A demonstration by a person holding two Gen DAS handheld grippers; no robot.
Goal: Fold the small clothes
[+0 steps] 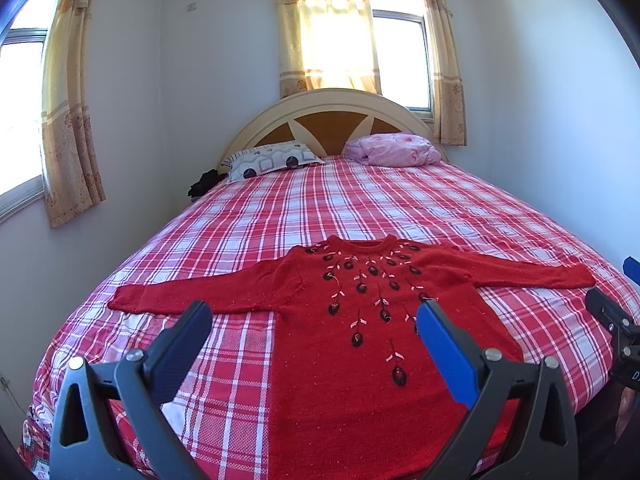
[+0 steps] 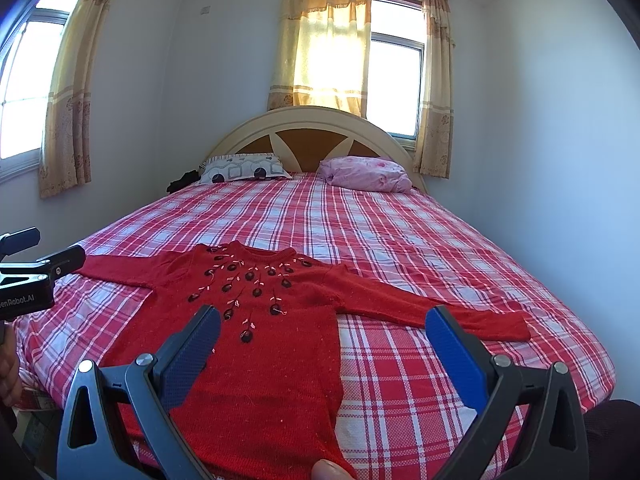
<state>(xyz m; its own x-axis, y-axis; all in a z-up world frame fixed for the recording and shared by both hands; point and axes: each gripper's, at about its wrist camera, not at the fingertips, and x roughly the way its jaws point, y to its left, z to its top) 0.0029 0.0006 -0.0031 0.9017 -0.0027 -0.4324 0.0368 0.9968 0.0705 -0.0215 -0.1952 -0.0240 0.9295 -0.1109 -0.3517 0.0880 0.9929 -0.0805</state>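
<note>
A small red knit sweater (image 1: 352, 360) with dark embroidered flowers lies flat, front up, on the bed, both sleeves spread out to the sides and its hem at the near edge. It also shows in the right wrist view (image 2: 272, 344). My left gripper (image 1: 314, 312) is open and empty, held above the sweater's lower left part. My right gripper (image 2: 323, 318) is open and empty, held above the sweater's lower right side. The right gripper shows at the right edge of the left wrist view (image 1: 612, 316); the left one shows at the left edge of the right wrist view (image 2: 36, 268).
The bed (image 1: 400, 208) has a red and white plaid cover. A patterned pillow (image 1: 272, 160) and a pink bundle (image 1: 394, 150) lie by the headboard (image 1: 328, 120). Dark cloth (image 1: 206, 184) sits at the bed's left side. Walls stand close on both sides.
</note>
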